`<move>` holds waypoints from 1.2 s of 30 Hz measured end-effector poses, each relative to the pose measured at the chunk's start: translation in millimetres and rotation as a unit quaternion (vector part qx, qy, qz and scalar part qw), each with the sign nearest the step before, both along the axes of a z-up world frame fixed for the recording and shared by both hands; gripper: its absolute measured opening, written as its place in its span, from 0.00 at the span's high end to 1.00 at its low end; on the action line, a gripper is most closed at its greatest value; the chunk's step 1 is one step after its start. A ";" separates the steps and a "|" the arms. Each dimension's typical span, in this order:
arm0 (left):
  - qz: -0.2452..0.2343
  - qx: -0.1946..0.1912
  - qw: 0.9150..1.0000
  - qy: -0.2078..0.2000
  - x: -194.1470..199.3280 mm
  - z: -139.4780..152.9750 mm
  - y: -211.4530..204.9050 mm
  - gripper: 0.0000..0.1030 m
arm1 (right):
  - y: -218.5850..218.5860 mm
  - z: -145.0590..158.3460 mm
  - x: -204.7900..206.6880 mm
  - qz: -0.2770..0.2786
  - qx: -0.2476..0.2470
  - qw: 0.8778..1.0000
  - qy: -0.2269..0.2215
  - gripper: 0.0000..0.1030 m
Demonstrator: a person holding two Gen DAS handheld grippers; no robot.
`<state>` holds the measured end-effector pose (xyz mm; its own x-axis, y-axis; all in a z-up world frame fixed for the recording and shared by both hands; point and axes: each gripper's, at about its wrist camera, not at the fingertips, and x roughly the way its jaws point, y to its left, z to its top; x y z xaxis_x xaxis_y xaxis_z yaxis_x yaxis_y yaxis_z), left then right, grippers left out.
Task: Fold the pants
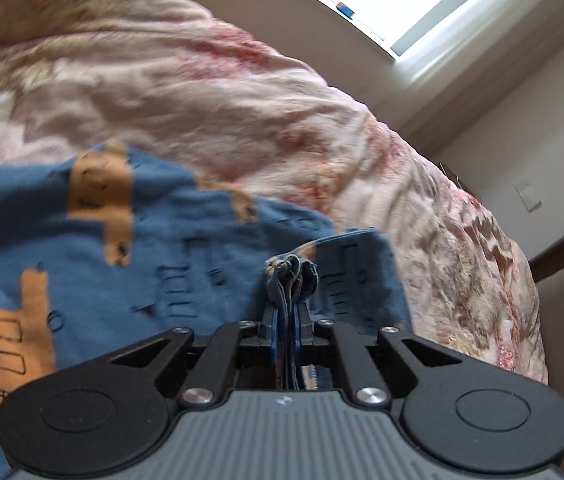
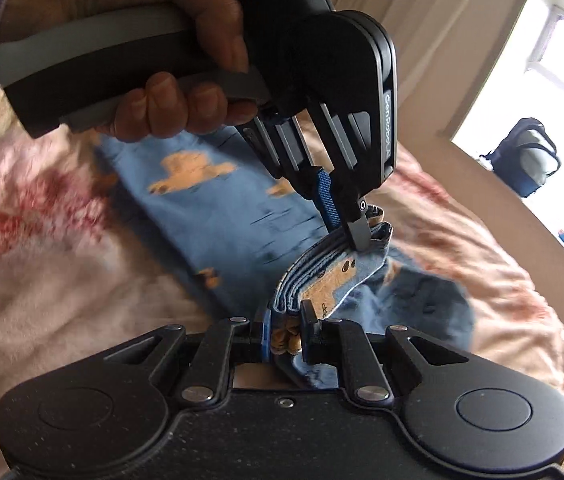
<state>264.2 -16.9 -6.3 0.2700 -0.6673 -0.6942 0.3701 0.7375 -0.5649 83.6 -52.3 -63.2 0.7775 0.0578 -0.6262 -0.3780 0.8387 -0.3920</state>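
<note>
Right wrist view: both claws, left claw (image 2: 352,232) and right claw (image 2: 286,330), pinch the pants (image 2: 218,208) hem side by side, legs stretching away over the bed (image 2: 42,272).

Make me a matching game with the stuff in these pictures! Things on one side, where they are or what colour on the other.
Things:
1. pants
2. backpack
3. bedspread
4. left hand-held gripper

Matches:
A. pink and flowery, under everything
B. by the bright window
C. blue with orange pictures
D. shut on a bunched edge of cloth

Pairs: 1-C, 2-B, 3-A, 4-D
</note>
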 end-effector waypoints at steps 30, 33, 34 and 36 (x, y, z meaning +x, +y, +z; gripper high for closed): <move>-0.007 0.005 1.000 -0.007 0.3 -21.8 6.4 0.70 | 6.1 -16.7 0.3 0.003 -0.014 1.000 -0.014 0.76; -0.007 0.005 1.000 -0.007 0.6 -21.7 6.4 0.70 | 6.1 -17.1 0.6 0.002 -0.015 1.000 -0.014 0.75; -0.008 0.005 1.000 -0.007 0.6 -21.7 6.3 0.70 | 5.9 -17.2 0.6 0.002 -0.014 1.000 -0.014 0.75; -0.008 0.005 1.000 -0.007 0.7 -21.7 6.3 0.70 | 5.6 -17.3 0.8 0.002 -0.013 1.000 -0.014 0.75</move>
